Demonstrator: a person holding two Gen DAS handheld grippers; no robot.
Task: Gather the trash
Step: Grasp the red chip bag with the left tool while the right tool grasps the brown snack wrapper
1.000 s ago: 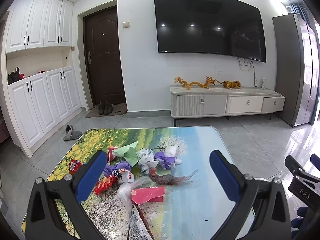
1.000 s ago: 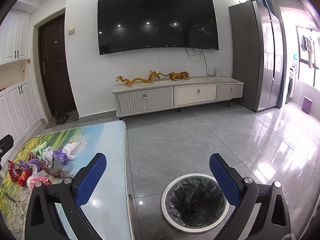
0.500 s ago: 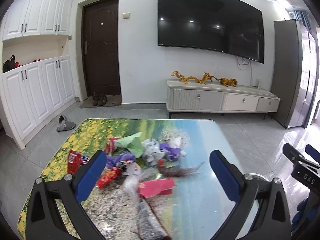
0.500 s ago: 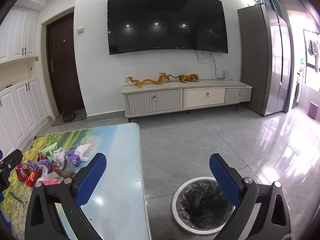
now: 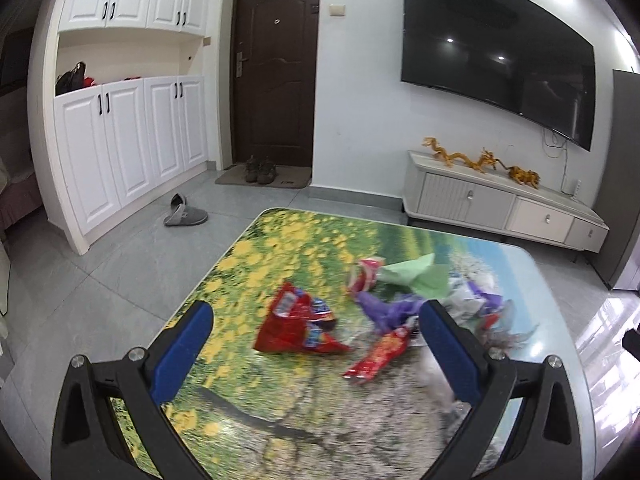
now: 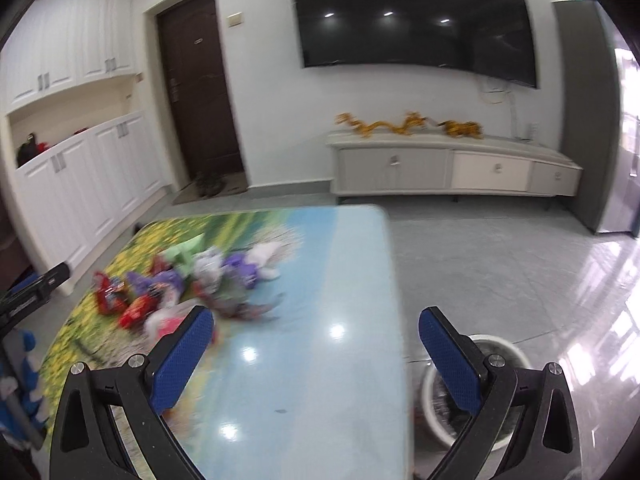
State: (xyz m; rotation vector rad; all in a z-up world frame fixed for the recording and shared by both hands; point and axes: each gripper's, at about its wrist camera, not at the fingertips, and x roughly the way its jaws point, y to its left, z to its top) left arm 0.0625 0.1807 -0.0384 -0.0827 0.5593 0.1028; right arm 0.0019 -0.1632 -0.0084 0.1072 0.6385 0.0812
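A heap of crumpled wrappers lies on the landscape-printed table [image 5: 280,248]. In the left wrist view a red snack bag [image 5: 298,326] sits nearest, with a second red wrapper [image 5: 380,354], purple wrappers [image 5: 390,306] and green paper [image 5: 416,276] beyond. My left gripper [image 5: 316,340] hovers open over the table, the red bag between its blue fingertips, untouched. In the right wrist view the same heap [image 6: 188,284] is blurred at the left. My right gripper [image 6: 316,340] is open and empty above the table's right side. A white bin [image 6: 476,392] with a black liner stands on the floor, partly behind the right finger.
White cabinets [image 5: 128,136] line the left wall beside a dark door [image 5: 276,76]. A grey slipper [image 5: 184,214] lies on the floor. A TV [image 6: 412,20] hangs above a low console [image 6: 452,168] with gold dragon figures. The other gripper's black body [image 6: 32,296] shows at left.
Both grippers have swung left. The left one now faces the red bag at the heap's left end; the right one has moved over the table, with the bin now at its lower right.
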